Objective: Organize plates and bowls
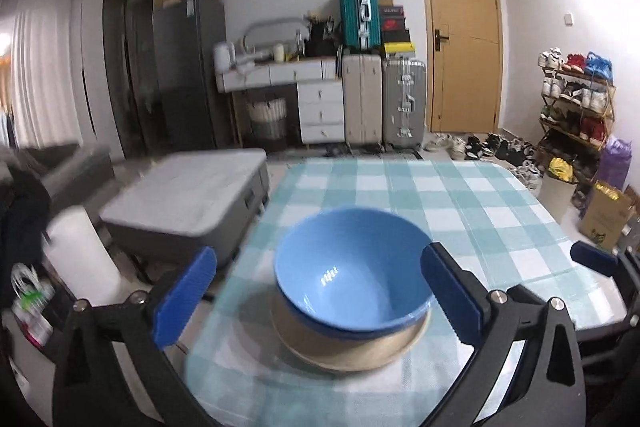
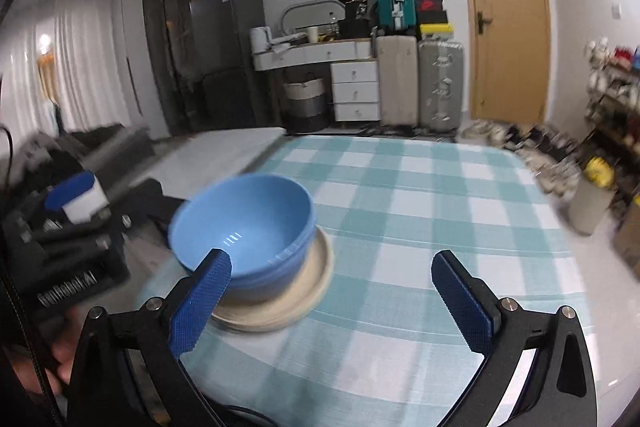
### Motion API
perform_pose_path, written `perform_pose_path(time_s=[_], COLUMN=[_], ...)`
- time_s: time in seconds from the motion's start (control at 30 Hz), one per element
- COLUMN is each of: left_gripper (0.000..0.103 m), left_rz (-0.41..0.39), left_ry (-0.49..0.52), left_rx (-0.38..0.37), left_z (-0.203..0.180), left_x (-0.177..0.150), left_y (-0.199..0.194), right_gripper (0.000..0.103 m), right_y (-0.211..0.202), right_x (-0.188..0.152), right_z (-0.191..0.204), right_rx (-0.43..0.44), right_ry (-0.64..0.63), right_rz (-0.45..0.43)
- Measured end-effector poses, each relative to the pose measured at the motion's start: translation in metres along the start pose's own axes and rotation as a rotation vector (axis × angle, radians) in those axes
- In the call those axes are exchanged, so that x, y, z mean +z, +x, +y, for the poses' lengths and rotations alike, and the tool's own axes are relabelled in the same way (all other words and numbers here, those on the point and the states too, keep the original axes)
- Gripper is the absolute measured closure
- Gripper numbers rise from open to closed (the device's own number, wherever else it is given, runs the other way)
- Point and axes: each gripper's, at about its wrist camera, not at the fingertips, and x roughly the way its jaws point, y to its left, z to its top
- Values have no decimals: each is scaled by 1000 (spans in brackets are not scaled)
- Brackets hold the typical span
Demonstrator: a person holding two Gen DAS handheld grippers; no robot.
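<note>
Blue pads of left gripper [image 1: 318, 301] spread wide, bowls [image 1: 352, 275] between them, untouched. Right gripper [image 2: 332, 301] also wide, empty; bowls off its left pad. Bowls nested on beige plates [image 1: 352, 351], near table [image 1: 460, 187] edge. Risk: stray pad knocks rim, stack slides off edge. Both grippers tilt down toward table, side by side.
</note>
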Motion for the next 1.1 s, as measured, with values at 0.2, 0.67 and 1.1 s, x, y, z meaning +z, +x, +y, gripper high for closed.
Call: perform_pose_path(time_s=[0.2, 0.67, 1.1], left_gripper=[0, 0, 0], left_rz=[106, 122, 131], left_ry=[26, 36, 45], left_rx=[4, -30, -16], left_z=[-9, -19, -19], left_x=[-17, -27, -29], left_y=[21, 18, 14], right_gripper=[1, 1, 1], right_y=[6, 2, -7], right_x=[-25, -28, -32], right_z=[-4, -12, -6], right_rx=[-55, -112, -74], right_ry=[38, 67, 52], right_rz=[18, -17, -25])
